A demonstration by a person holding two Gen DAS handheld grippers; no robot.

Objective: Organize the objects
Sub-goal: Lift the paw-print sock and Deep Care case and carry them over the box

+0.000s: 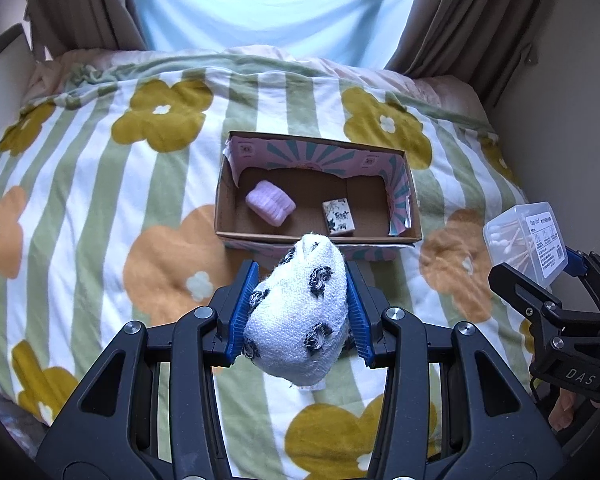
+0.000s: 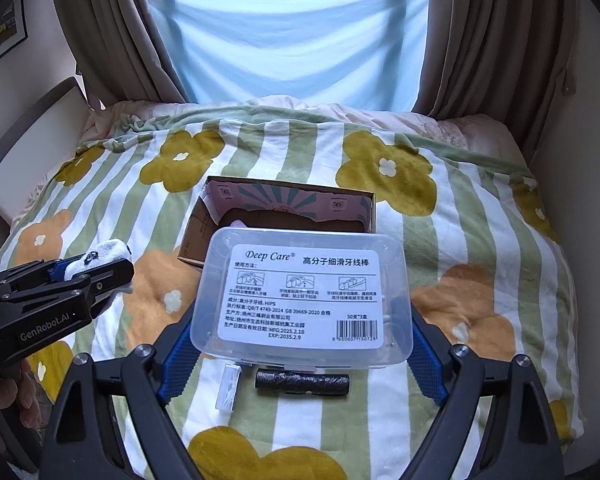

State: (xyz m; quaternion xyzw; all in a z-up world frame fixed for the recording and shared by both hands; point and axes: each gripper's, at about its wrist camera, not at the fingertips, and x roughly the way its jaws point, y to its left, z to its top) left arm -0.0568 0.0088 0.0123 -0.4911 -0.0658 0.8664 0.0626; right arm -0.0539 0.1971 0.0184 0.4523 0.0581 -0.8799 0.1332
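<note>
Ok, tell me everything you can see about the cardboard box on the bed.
The cardboard box is a shallow, open-topped brown tray with a pink and teal sunburst print on its folded-in flaps. It sits flat on the flowered blanket, ahead of both claws. Inside lie a rolled lilac cloth at left and a small patterned block nearer the middle; the right part is bare.

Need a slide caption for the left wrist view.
Left gripper holds white black-spotted rolled sock before open cardboard box on flowered blanket.
</note>
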